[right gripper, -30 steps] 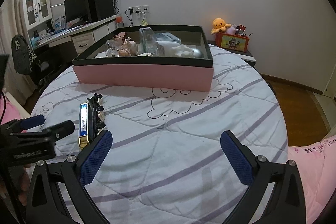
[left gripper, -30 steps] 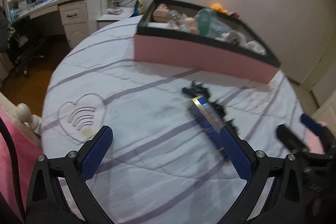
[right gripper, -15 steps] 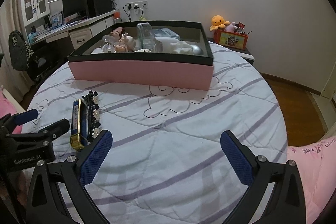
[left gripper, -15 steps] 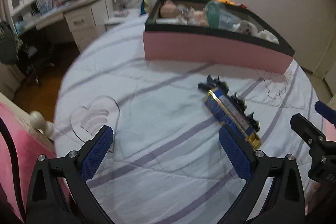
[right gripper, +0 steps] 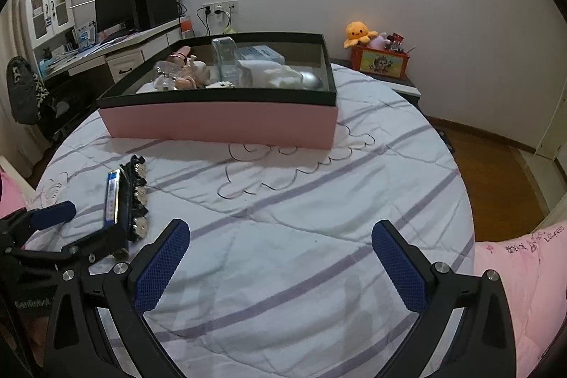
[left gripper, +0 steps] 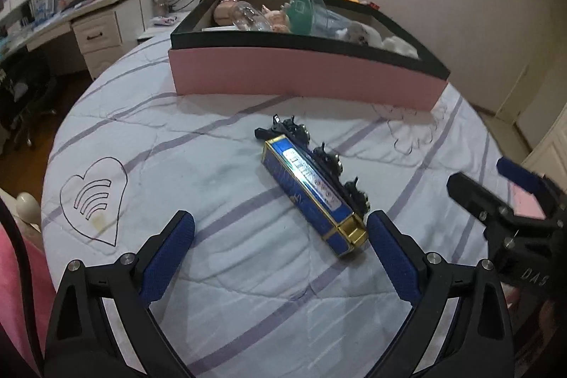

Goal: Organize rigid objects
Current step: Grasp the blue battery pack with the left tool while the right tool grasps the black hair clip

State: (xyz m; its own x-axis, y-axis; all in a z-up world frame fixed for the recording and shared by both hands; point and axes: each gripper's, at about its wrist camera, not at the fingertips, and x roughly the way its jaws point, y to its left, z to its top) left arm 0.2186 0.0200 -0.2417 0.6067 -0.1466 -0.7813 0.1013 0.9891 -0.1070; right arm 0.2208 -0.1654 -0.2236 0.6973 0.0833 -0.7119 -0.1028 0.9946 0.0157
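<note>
Lying flat, blue tin (left gripper: 311, 192), long axis diagonal, gold end toward wide-open, empty left gripper (left gripper: 281, 236); right gripper (right gripper: 280, 245) likewise.

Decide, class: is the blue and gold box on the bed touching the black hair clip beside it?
Touching. In the left wrist view the blue and gold box lies flush along the black hair clip, with no bedsheet visible between them.

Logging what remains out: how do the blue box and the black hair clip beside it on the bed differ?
The blue box is a smooth, gold-trimmed rectangular carton; the black hair clip is thinner, jagged, with round decorations. The box lies nearer the left gripper. Both lie lengthwise side by side, outside the pink storage box.
</note>
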